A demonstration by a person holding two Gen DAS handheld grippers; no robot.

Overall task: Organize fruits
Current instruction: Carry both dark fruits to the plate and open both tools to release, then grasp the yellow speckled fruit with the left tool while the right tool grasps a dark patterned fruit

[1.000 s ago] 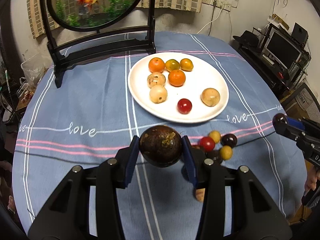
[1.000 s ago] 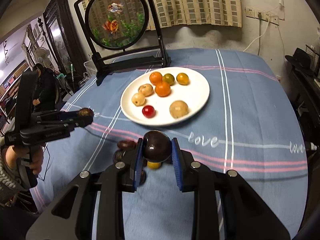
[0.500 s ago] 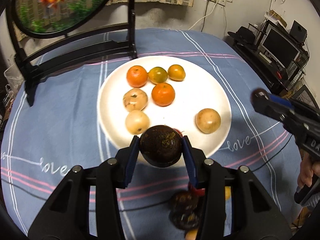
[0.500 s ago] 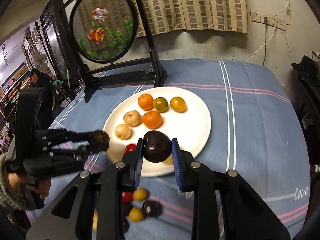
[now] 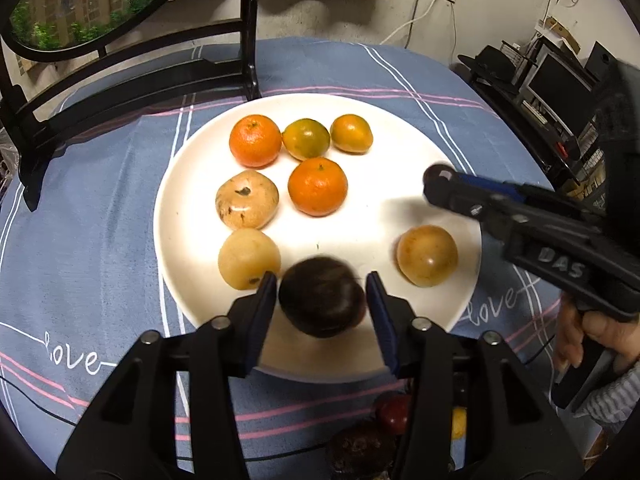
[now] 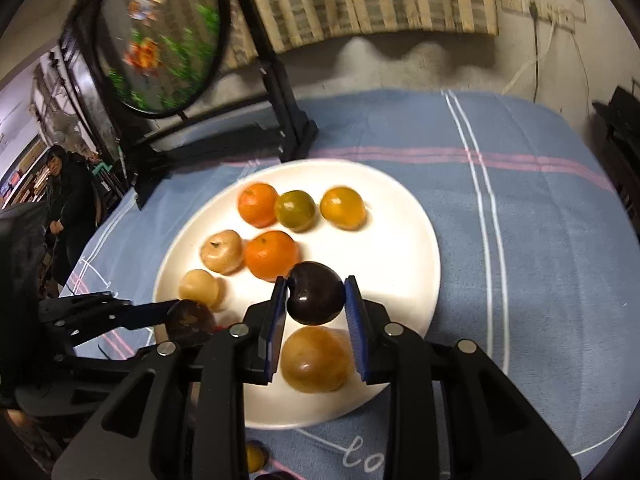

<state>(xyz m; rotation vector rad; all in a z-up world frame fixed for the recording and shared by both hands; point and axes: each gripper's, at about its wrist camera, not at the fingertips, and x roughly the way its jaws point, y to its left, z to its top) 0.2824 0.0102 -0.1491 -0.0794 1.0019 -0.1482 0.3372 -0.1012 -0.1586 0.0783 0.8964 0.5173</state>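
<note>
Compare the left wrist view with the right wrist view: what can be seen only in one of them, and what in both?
Only the left wrist view shows a monitor on a shelf at the right, and the right hand around its handle.

Only the right wrist view shows a person in dark clothes standing at the far left, and the smooth dark fruit between the right gripper's fingers.

Both show the white plate with tangerines and pale fruits, the blue tablecloth, the round goldfish panel, and the rough dark fruit at the left gripper, whose fingers are opening.
</note>
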